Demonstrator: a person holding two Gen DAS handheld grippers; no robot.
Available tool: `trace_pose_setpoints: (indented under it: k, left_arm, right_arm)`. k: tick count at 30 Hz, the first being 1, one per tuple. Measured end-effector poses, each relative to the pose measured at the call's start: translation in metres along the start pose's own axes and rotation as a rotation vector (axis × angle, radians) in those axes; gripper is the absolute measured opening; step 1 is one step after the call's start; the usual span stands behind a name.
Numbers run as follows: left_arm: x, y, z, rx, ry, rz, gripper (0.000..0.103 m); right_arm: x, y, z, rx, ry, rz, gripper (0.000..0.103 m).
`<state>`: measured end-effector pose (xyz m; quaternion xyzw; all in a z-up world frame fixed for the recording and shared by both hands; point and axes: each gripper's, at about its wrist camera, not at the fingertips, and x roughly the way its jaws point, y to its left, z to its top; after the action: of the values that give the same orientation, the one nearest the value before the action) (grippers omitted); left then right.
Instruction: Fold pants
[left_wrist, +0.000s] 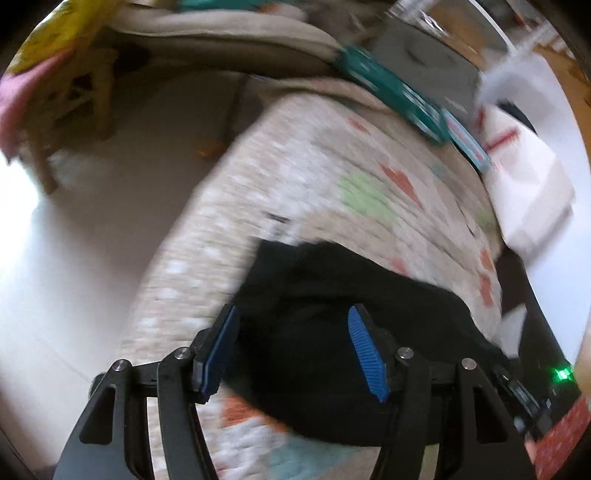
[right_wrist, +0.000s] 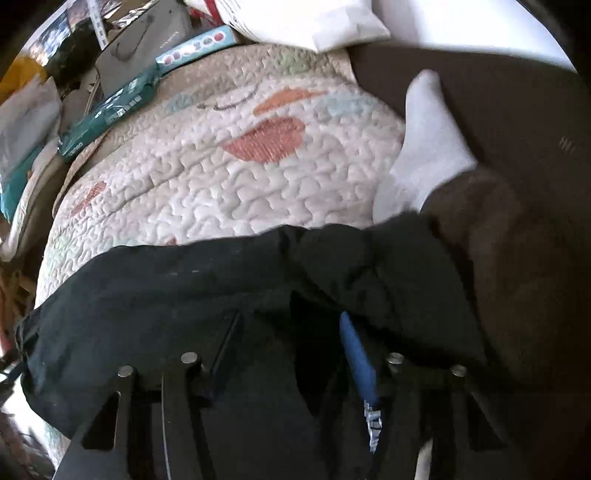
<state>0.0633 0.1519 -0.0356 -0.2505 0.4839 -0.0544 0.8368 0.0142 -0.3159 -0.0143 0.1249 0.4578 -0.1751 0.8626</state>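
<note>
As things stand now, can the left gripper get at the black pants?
Probably yes. The left gripper is open and the pants lie right between and ahead of its fingers on the quilt, with nothing in between. The picture is blurred, so contact is unclear.

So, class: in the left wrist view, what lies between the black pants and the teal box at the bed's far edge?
Only bare patterned quilt separates the black pants from the teal box; the left wrist view shows it.
</note>
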Motion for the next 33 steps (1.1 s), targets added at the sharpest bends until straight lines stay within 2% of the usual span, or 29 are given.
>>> trace_pose_setpoints:
  k: [2,5,7,11,12,16,21,24,29,33]
  left_arm:
    - [-0.010,0.020,-0.002,-0.060,-0.024,0.045,0.061]
    - [-0.025,0.054,-0.006,-0.195,-0.035,0.050,0.061]
    - [-0.032,0.064,-0.010,-0.242,-0.052,0.041,0.061]
    - [-0.038,0.061,-0.021,-0.243,-0.080,0.020,0.061]
    - [-0.035,0.058,-0.023,-0.233,-0.070,0.004,0.061]
    - [-0.010,0.043,-0.030,-0.196,0.011,-0.043,0.061]
    - [0.018,0.032,-0.033,-0.174,0.071,-0.070,0.061]
    - [0.025,0.025,-0.033,-0.152,0.062,-0.047,0.063]
    - [0.029,0.021,-0.033,-0.147,0.035,-0.058,0.074]
    - [0.030,0.022,-0.032,-0.168,0.014,-0.068,0.078]
  right_arm:
    - [-0.016,0.020,0.002,-0.073,-0.067,-0.017,0.067]
    - [-0.031,0.069,0.007,-0.220,-0.111,0.066,0.069]
    - [-0.033,0.115,0.009,-0.348,-0.100,0.170,0.069]
    - [-0.030,0.190,0.006,-0.552,-0.029,0.384,0.069]
    - [-0.027,0.217,0.005,-0.609,0.012,0.455,0.069]
    - [-0.009,0.293,0.001,-0.732,0.121,0.587,0.069]
    - [0.021,0.365,-0.006,-0.837,0.216,0.636,0.069]
    - [0.036,0.393,-0.010,-0.909,0.263,0.639,0.069]
    - [0.058,0.425,-0.033,-1.019,0.368,0.650,0.069]
    - [0.058,0.435,-0.048,-1.081,0.387,0.673,0.071]
